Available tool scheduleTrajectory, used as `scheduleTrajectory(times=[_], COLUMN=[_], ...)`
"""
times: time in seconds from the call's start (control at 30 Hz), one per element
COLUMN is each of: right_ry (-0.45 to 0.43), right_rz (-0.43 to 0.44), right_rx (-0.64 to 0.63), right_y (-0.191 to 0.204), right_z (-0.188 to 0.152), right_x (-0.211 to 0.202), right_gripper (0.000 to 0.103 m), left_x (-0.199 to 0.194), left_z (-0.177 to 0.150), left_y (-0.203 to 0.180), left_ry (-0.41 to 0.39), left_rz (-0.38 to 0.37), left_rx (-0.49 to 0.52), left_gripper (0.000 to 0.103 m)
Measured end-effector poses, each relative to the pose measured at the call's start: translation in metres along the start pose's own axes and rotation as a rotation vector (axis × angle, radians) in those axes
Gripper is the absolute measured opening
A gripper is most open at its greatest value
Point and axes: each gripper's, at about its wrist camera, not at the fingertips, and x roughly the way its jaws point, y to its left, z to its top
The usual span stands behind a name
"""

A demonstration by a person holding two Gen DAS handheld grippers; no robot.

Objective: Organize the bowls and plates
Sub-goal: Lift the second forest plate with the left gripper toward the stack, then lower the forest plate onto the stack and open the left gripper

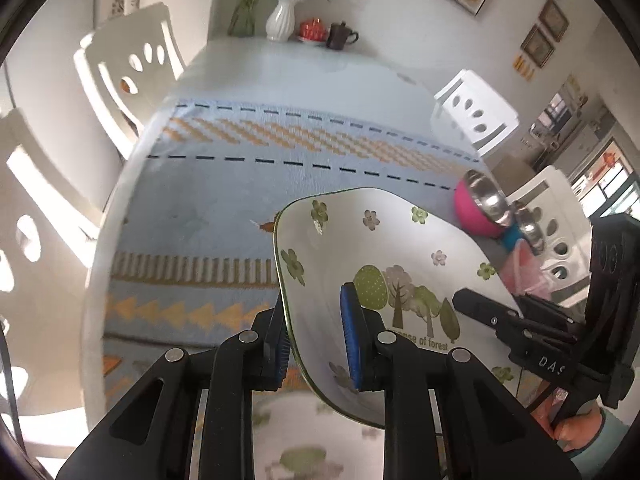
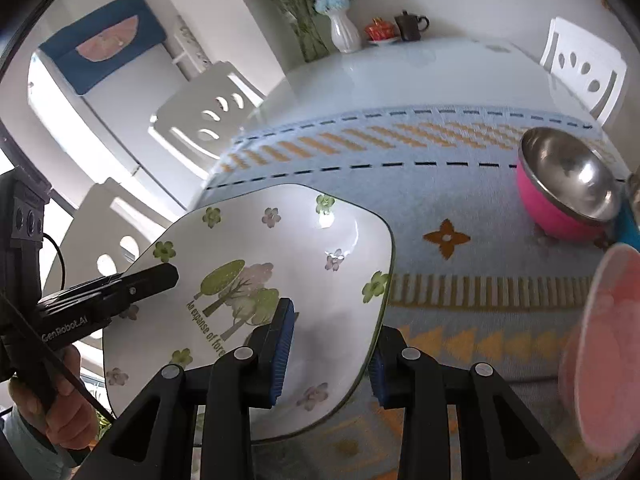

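A white square plate with green trees and flowers (image 1: 384, 256) is held in the air above the table, tilted. My left gripper (image 1: 318, 340) is shut on its left rim, one blue pad under it and one on top. My right gripper (image 2: 330, 350) is shut on the plate's right rim (image 2: 280, 248) the same way. Each gripper shows in the other's view, the right one (image 1: 480, 312) and the left one (image 2: 156, 276). A second plate of the same pattern (image 1: 304, 440) lies blurred below the held one.
A pink bowl with a steel inside (image 2: 568, 184) stands at the right on the blue and orange cloth (image 2: 460, 200). A blue bowl (image 1: 516, 236) stands behind it. A pink plate (image 2: 604, 348) is near right. A vase, red cup and dark teapot (image 1: 340, 34) stand at the far end. White chairs (image 1: 124, 76) surround the table.
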Motion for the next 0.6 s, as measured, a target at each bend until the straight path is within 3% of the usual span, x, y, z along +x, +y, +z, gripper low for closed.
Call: scheduleTrajectory(times=[0.27, 0.6], right_ry=[0.018, 0.085], right_rz=[0.009, -0.012], right_rx=[-0.005, -0.009], right_y=[0.061, 0.094], right_z=[-0.05, -0.108], right_x=[-0.027, -0.027], right_gripper=[0.033, 0.032], left_x=[-0.055, -0.067], left_z=[-0.044, -0.109], left_y=[0.027, 0.049], left_ry=[-0.04, 0.012], left_rz=[-0.011, -0.019], left_rx=[-0.025, -0.065], left_gripper=[0.019, 0.019])
